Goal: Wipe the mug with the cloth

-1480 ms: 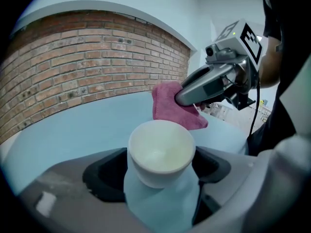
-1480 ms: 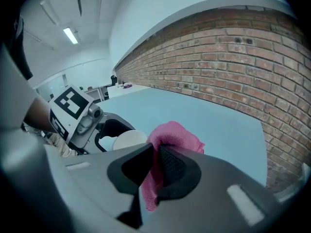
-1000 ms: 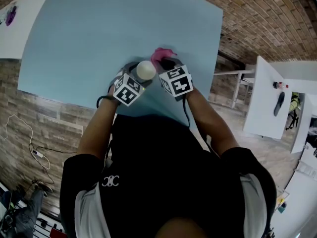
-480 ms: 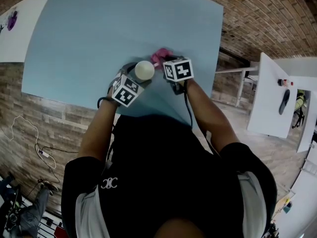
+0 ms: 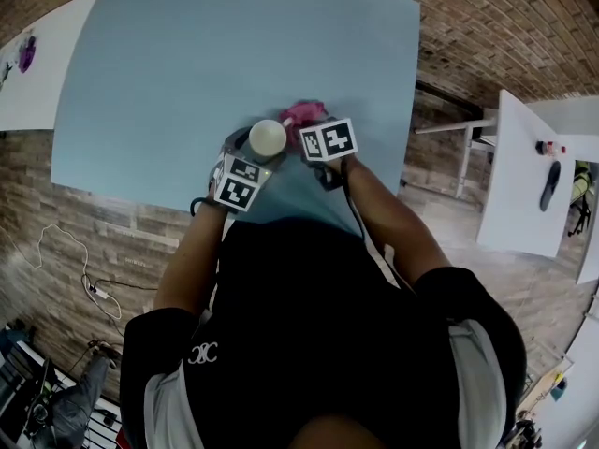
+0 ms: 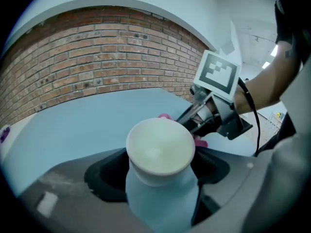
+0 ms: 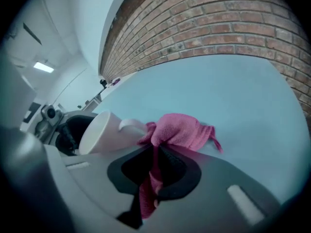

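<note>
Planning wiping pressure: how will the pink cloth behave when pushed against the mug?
Probably floppy: the cloth bunches and droops beyond the right gripper's pinch, so it should fold around the mug. Likely light: one narrow pinch holds it. Its textured weave should drag, not slip.

Pale blue table (image 5: 187, 64), seen from above.
The plain matte top is framed by a brick floor (image 5: 487, 36); whether it is touched by the pink cloth (image 5: 304, 112) cannot be told.

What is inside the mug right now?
Nothing visible: the mug looks bare inside in the left gripper view. The pink cloth is outside, by the handle, pinched in the right gripper. Where they meet is mostly hidden behind the mug there.
</note>
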Motion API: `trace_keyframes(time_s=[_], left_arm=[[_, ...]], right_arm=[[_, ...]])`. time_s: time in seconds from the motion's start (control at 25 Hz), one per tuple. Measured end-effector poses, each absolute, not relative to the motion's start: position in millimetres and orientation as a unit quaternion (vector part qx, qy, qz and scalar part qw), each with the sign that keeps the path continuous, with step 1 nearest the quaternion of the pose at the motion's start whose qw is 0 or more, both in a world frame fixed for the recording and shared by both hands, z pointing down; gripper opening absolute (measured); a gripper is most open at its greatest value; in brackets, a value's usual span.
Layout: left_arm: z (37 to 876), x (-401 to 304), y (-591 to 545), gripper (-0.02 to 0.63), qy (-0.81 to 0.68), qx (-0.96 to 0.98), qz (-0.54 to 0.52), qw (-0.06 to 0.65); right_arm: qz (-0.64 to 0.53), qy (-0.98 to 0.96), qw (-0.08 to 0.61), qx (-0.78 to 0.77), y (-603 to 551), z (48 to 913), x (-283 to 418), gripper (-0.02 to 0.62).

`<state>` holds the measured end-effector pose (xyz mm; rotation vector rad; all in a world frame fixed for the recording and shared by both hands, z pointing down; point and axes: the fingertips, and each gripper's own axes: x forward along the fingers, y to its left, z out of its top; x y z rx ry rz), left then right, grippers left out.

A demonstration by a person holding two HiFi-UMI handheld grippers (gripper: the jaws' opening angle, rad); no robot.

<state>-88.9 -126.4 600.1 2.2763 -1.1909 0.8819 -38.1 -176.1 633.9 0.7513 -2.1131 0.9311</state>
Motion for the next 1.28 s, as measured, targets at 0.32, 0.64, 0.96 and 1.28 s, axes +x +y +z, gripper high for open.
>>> trace_keyframes(time_s=[0.32, 0.64, 0.96, 1.28], left_arm=[[602, -86, -124, 0.42, -0.447, 0.808, 0.309, 0.227], [602, -84, -127, 0.422, -0.474, 0.796, 0.295, 0.235], [603, -82, -127, 0.422, -0.481, 0.791, 0.295, 0.235], [610, -81, -126, 0.422, -0.497, 0.783, 0.292, 0.234]], right_arm=[[0.341, -0.839, 0.331, 0.266, -160, 629, -40, 0.038], [0.288, -0.891, 0.28, 0.21, -128, 574, -45, 0.038], [0.309, -0.878, 0.303, 0.206, -127, 603, -42, 0.038], [0.272, -0.904, 0.274, 0.183, -123, 564, -42, 0.038]])
